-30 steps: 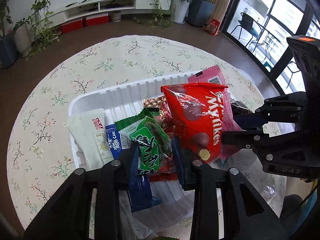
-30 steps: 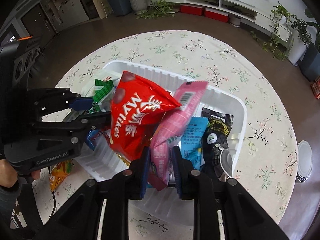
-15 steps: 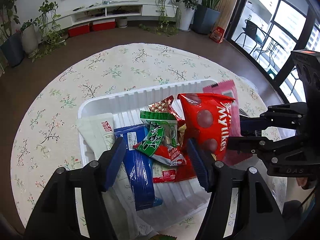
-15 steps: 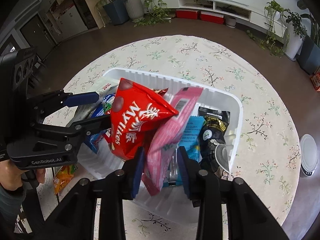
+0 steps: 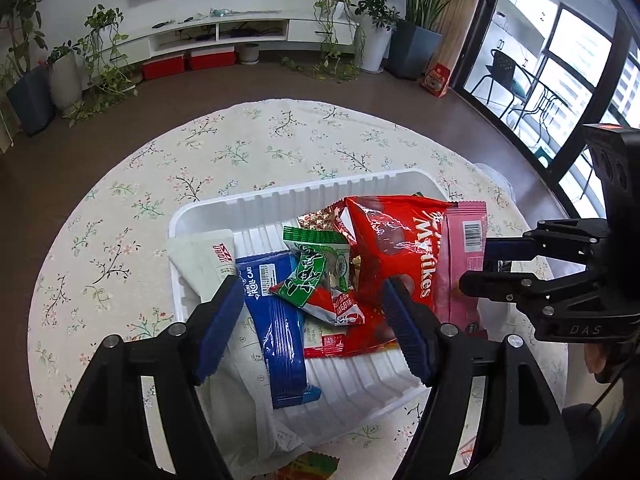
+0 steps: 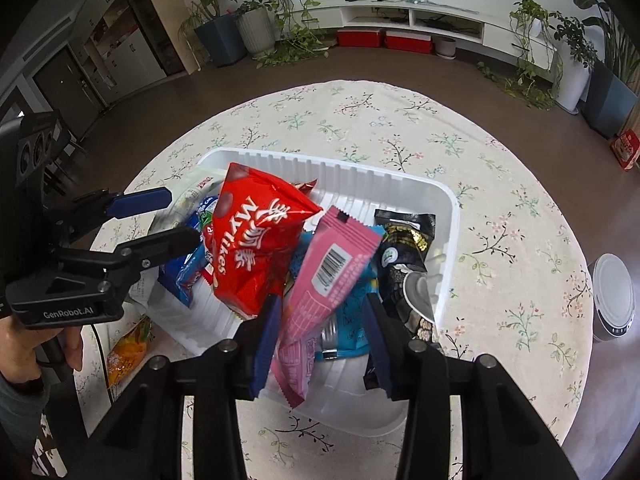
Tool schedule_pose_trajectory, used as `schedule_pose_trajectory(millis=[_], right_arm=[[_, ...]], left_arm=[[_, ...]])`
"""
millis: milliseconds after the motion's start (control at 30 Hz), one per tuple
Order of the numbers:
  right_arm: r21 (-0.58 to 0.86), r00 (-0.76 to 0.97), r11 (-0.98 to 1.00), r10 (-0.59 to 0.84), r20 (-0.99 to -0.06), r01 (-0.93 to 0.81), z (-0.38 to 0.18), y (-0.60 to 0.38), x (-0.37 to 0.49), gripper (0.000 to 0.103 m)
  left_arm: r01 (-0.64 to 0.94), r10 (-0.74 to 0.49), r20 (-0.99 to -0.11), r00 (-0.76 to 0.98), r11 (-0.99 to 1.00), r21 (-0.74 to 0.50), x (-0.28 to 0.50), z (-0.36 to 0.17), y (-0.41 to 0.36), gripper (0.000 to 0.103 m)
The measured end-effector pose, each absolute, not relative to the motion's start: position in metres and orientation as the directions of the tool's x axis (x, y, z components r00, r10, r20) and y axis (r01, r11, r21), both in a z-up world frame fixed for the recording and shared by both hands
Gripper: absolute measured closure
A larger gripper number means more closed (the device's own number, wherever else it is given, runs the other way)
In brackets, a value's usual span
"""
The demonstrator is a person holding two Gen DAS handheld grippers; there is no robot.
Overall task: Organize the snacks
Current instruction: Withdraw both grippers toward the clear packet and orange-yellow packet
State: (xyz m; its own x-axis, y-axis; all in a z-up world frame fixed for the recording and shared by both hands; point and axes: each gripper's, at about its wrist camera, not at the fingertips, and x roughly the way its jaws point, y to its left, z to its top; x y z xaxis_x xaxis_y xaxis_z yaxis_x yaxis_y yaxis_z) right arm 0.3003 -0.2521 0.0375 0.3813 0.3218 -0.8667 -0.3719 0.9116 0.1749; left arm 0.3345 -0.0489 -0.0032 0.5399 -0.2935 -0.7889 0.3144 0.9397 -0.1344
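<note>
A white ribbed tray sits on the floral round table and holds several snack packs. In the left wrist view a green pack lies on a blue roll-cake pack, beside a red Mylikes bag and a white pack. My left gripper is open and empty above them. In the right wrist view a pink pack leans on the red bag. My right gripper is open around the pink pack, not clamping it. A black pack lies at the tray's right.
An orange snack pack lies on the table outside the tray at the left. A white round lid sits near the table's right edge. White paper lies under the tray's near corner. Plants and a low TV shelf stand beyond the table.
My left gripper opened and let go of the green pack, which now lies in the tray. My right gripper opened off the pink pack. Both grippers pulled back and up.
</note>
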Motion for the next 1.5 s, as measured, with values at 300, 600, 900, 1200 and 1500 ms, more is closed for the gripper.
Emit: schedule_pose_trajectory(millis=[300,600,900,1200,1500], right_arm=[[0.209,0.448,0.913,0.360,-0.818,-0.351,0.055,-0.269,0.283,0.048],[0.275,0.491,0.882,0.447,-0.748,-0.383,0.074,-0.285,0.226,0.030],[0.385,0.490,0.834,0.546,-0.680,-0.395,0.058,-0.284,0.130,0.027],[0.354,0.492,0.831,0.544,-0.680,-0.429,0.044,-0.266,0.056,0.027],[0.306,0.499,0.841,0.518,-0.695,-0.446,0.045,-0.266,0.037,0.027]], left_arm=[[0.297,-0.301,-0.748,0.592,0.944,-0.145,0.313,0.026,-0.038,0.012],[0.333,-0.340,-0.681,0.648,0.931,-0.148,0.253,0.078,-0.022,0.000],[0.354,-0.330,-0.602,0.727,0.931,-0.083,0.156,0.089,0.008,0.000],[0.342,-0.313,-0.761,0.568,0.931,-0.128,0.108,0.010,0.025,0.001],[0.303,-0.293,-0.773,0.562,0.943,-0.137,0.107,-0.006,0.039,0.001]])
